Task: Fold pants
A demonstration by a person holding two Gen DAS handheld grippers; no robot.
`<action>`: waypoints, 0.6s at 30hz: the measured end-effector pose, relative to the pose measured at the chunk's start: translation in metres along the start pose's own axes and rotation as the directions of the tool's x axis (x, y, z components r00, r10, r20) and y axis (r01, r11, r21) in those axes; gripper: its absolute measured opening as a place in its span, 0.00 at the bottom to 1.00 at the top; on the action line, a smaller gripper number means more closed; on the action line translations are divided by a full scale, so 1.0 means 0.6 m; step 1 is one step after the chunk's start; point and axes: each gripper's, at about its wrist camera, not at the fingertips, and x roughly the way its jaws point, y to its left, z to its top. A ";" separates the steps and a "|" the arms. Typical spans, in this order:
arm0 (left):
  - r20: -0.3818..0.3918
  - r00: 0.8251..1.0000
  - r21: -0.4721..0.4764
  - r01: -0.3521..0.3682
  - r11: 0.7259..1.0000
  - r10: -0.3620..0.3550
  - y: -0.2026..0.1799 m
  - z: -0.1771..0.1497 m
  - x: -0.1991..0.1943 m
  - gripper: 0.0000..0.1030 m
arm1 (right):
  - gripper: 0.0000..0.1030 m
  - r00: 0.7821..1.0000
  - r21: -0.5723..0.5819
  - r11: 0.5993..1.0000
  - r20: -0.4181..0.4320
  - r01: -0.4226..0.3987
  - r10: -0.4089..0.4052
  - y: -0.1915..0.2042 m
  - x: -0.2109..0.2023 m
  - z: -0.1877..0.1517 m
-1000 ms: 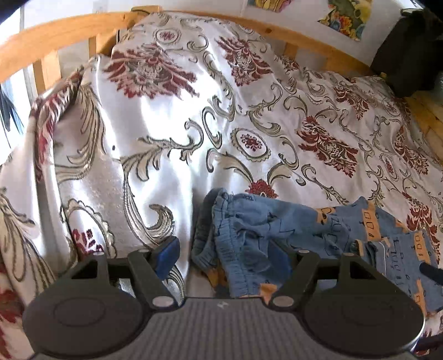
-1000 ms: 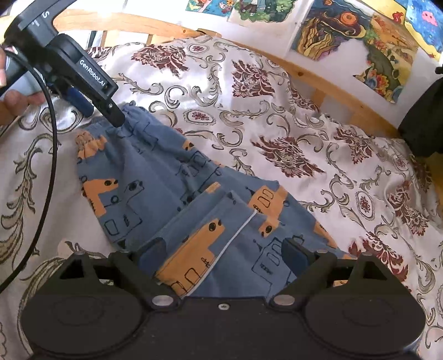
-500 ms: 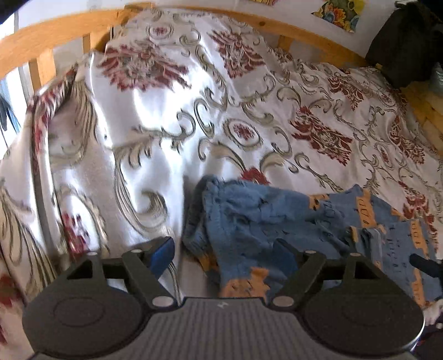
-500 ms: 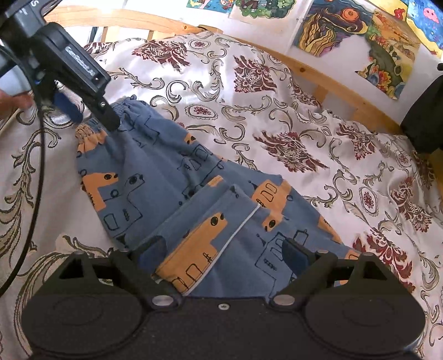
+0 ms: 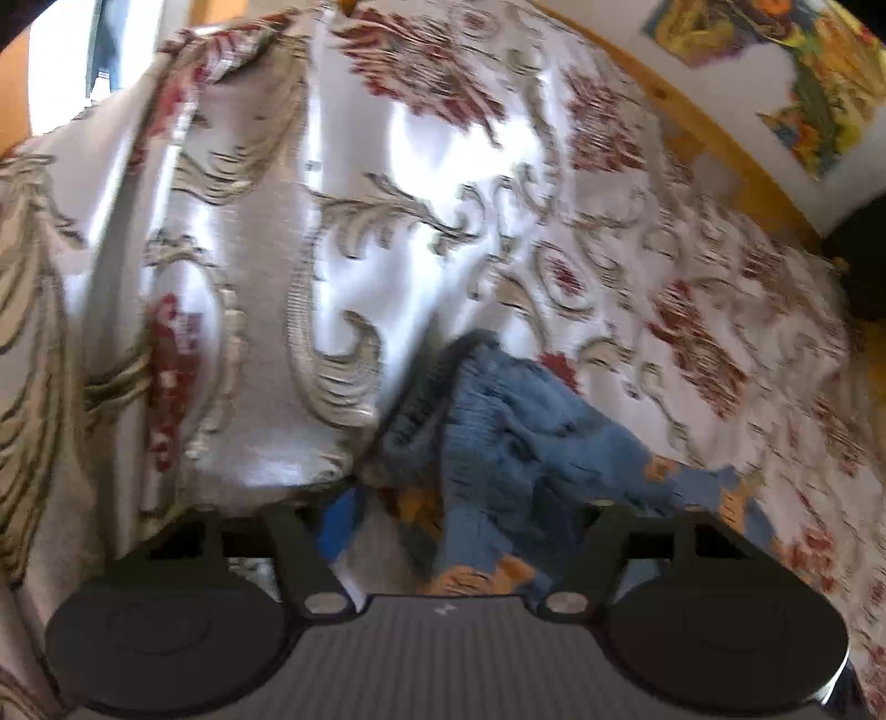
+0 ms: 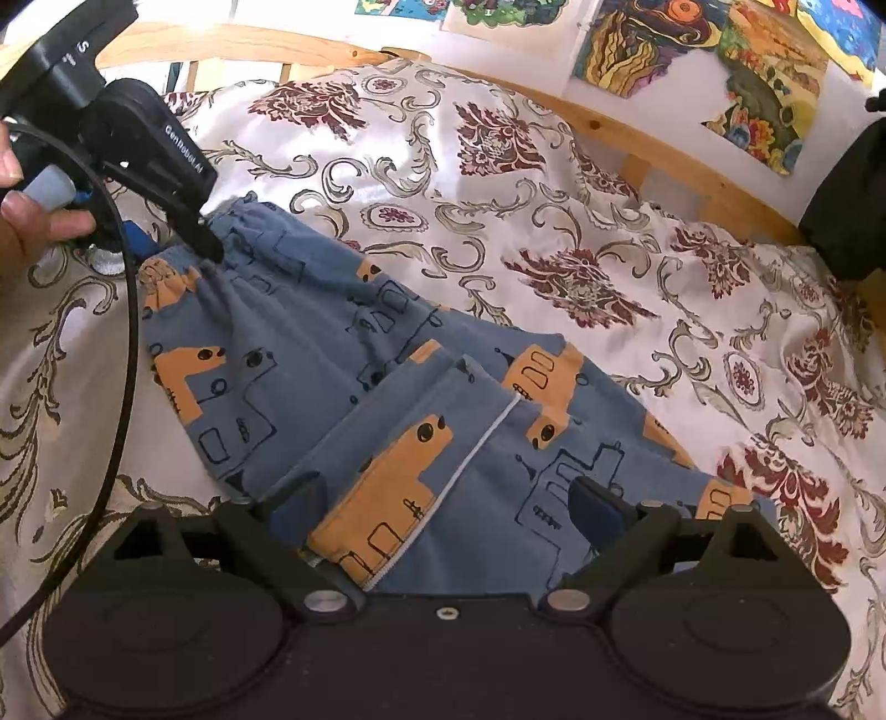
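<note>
Small blue pants [image 6: 343,360] with orange printed shapes lie on a patterned bedspread [image 6: 498,183], folded lengthwise with both legs stacked. My left gripper [image 5: 459,515] is open over the bunched waistband [image 5: 498,410]; the right wrist view shows one of its fingers [image 6: 199,243] touching the waistband edge. My right gripper [image 6: 443,509] is open, its fingers on either side of the leg ends [image 6: 387,515].
A wooden bed rail [image 6: 664,149] runs along the far side, with colourful pictures [image 6: 692,50] on the wall behind. A dark object [image 6: 853,205] sits at the far right. A black cable [image 6: 119,332] hangs from the left gripper.
The left gripper has swung and tilted, blurring its view, and dragged the waistband upward and leftward. The pants lie more stretched. The right gripper has stayed over the leg ends.
</note>
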 end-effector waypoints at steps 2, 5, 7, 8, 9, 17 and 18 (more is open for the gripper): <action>0.007 1.000 -0.024 -0.023 0.999 0.023 0.006 0.002 0.003 0.45 | 0.92 1.000 0.004 1.000 0.004 0.000 0.000 0.000 -0.001 -0.002; 0.008 1.000 -0.054 -0.011 0.998 0.012 0.013 0.005 0.003 0.28 | 0.92 1.000 0.006 1.000 0.009 0.000 0.000 0.000 0.001 -0.003; 0.008 1.000 -0.068 -0.005 0.998 0.005 0.014 0.005 0.003 0.23 | 0.92 1.000 0.007 1.000 0.015 0.002 -0.002 0.000 0.001 -0.003; 0.011 1.000 -0.072 0.005 0.997 -0.004 0.015 0.005 0.001 0.19 | 0.92 1.000 0.008 1.000 0.017 -0.001 0.001 -0.001 0.001 -0.003; 0.016 1.000 -0.069 0.009 0.998 -0.008 0.013 0.005 -0.002 0.17 | 0.92 1.000 0.010 1.000 0.019 -0.004 0.004 -0.003 0.001 -0.002; 0.136 0.989 0.101 0.048 0.994 -0.062 -0.043 -0.004 -0.068 0.14 | 0.92 0.992 -0.016 0.992 0.033 -0.125 0.125 -0.054 -0.037 0.017; 0.152 0.986 0.140 0.041 0.989 -0.062 -0.057 -0.005 -0.080 0.14 | 0.92 0.988 -0.015 0.989 0.034 -0.150 0.150 -0.067 -0.044 0.020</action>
